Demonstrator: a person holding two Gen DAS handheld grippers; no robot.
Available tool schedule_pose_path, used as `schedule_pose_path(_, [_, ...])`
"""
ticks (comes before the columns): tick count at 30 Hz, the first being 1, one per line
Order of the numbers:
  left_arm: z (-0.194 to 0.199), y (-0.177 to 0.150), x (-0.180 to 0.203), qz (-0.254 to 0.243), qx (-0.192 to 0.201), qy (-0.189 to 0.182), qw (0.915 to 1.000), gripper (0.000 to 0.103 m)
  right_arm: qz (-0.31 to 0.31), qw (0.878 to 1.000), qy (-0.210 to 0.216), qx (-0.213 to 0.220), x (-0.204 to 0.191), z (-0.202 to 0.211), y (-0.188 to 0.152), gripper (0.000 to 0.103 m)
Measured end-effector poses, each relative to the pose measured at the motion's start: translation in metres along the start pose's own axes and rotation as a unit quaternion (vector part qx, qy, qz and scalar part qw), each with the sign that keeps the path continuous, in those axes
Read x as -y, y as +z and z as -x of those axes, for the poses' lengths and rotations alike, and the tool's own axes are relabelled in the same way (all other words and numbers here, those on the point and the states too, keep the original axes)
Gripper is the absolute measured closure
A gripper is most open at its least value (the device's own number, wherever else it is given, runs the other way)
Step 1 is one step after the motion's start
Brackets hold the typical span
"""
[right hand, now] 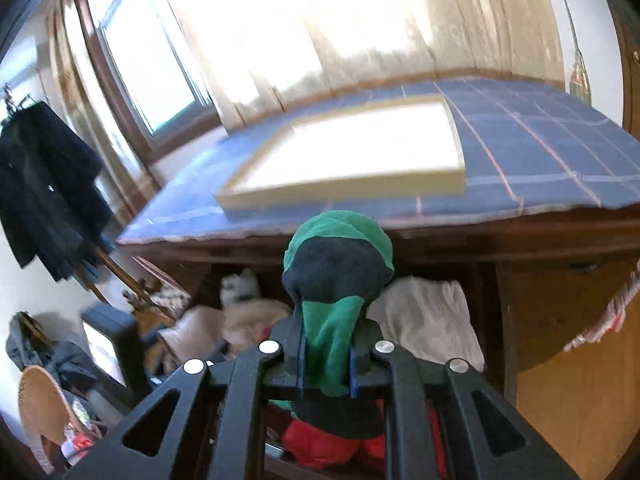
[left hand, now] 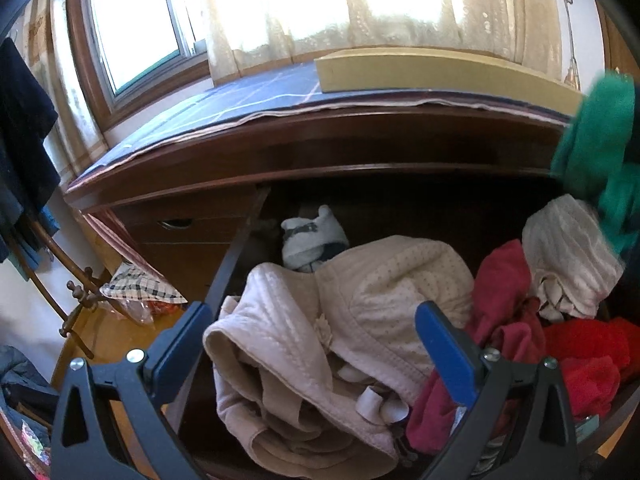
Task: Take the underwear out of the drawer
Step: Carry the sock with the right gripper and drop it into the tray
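Right tongs (right hand: 326, 364) pinching green-and-navy underwear (right hand: 338, 264) mid-fold, holding it above open drawer (left hand: 236, 256). Left tongs (left hand: 316, 344) gaping wide, empty, over beige garments (left hand: 320, 320). Fabric looking light, soft, limp; bunched pinch gripping best, thin edge likely slipping.

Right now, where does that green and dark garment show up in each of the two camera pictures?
Left wrist view: green and dark garment at the far right edge, above the open drawer.
Right wrist view: centre, pinched in the right gripper.
Shared landmark: the flat beige box on the blue checked cloth.
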State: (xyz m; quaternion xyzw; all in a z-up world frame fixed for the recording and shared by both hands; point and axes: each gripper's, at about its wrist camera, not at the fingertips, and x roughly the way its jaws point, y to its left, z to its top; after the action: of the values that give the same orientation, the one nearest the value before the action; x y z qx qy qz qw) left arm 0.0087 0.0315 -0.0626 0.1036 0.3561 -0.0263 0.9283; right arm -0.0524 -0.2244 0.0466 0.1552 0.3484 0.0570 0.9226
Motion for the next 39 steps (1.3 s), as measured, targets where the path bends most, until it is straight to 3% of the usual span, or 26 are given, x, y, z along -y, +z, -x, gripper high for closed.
schedule_pose_path(4, [-0.010, -0.005, 0.005, -0.006, -0.021, 0.003, 0.9998, 0.002, -0.002, 0.999, 0.009, 0.043, -0.005, 0.018, 0.030, 0.087])
schedule_pose_path(7, [-0.007, -0.005, 0.004, 0.001, -0.012, 0.004, 0.9999, 0.000, -0.003, 0.996, 0.004, 0.085, -0.002, 0.027, 0.057, 0.087])
schedule_pose_path(13, [-0.008, -0.005, 0.002, 0.009, -0.015, 0.001, 0.9998, 0.000, -0.020, 0.991, -0.012, 0.132, 0.021, 0.006, 0.109, 0.087])
schedule_pose_path(22, [-0.003, -0.008, 0.006, -0.007, 0.000, 0.021, 0.9998, 0.000, -0.009, 0.993, -0.103, 0.065, 0.057, -0.096, 0.121, 0.087])
schedule_pose_path(28, [-0.005, -0.006, 0.001, 0.011, -0.006, 0.012, 0.9999, 0.001, -0.012, 0.991, -0.134, 0.030, 0.071, -0.125, 0.123, 0.087])
schedule_pose_path(31, [-0.007, -0.005, -0.003, 0.027, -0.010, 0.003, 0.9996, 0.001, -0.017, 0.990, -0.136, 0.033, 0.073, -0.125, 0.122, 0.086])
schedule_pose_path(36, [-0.008, -0.006, -0.002, 0.021, -0.011, 0.002, 0.9997, 0.001, -0.015, 0.991, -0.134, 0.021, 0.073, -0.120, 0.119, 0.073])
schedule_pose_path(39, [-0.009, -0.006, 0.001, 0.013, -0.010, 0.005, 0.9999, 0.001, -0.014, 0.992, -0.126, 0.020, 0.064, -0.103, 0.114, 0.045])
